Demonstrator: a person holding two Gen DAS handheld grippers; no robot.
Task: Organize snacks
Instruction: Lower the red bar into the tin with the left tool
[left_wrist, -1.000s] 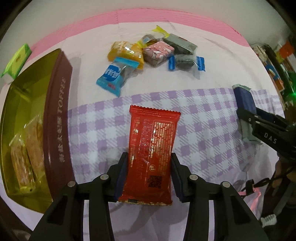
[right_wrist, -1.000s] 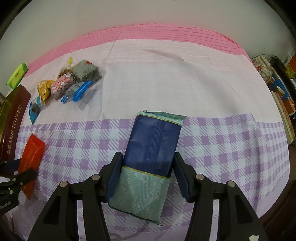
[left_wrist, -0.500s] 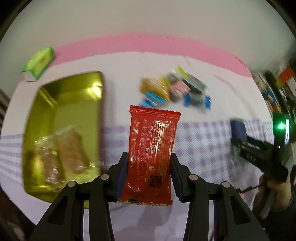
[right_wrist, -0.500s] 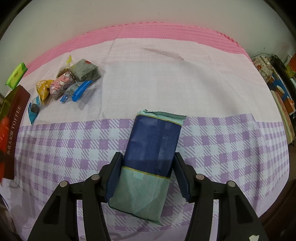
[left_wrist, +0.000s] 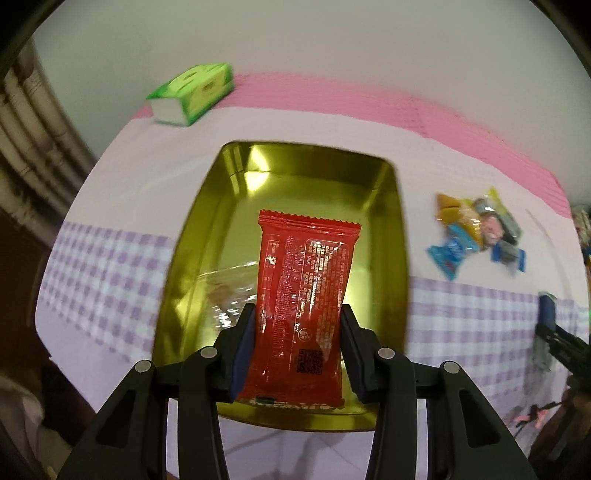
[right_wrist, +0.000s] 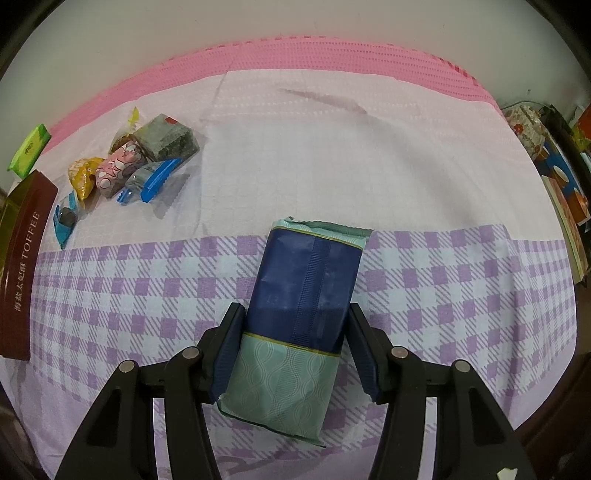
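Tongs: my left tongs (left_wrist: 297, 345) clenched on red packet (left_wrist: 304, 295), above gold tin (left_wrist: 218, 236) | right tongs (right_wrist: 293, 349) grasping blue packet (right_wrist: 303, 291) over checked counter (right_wrist: 461, 295) | step: I'm carrying red to tin | next: lower, release beside clear-wrapped snacks (left_wrist: 225, 291); loose sweets (right_wrist: 122, 173) remain.
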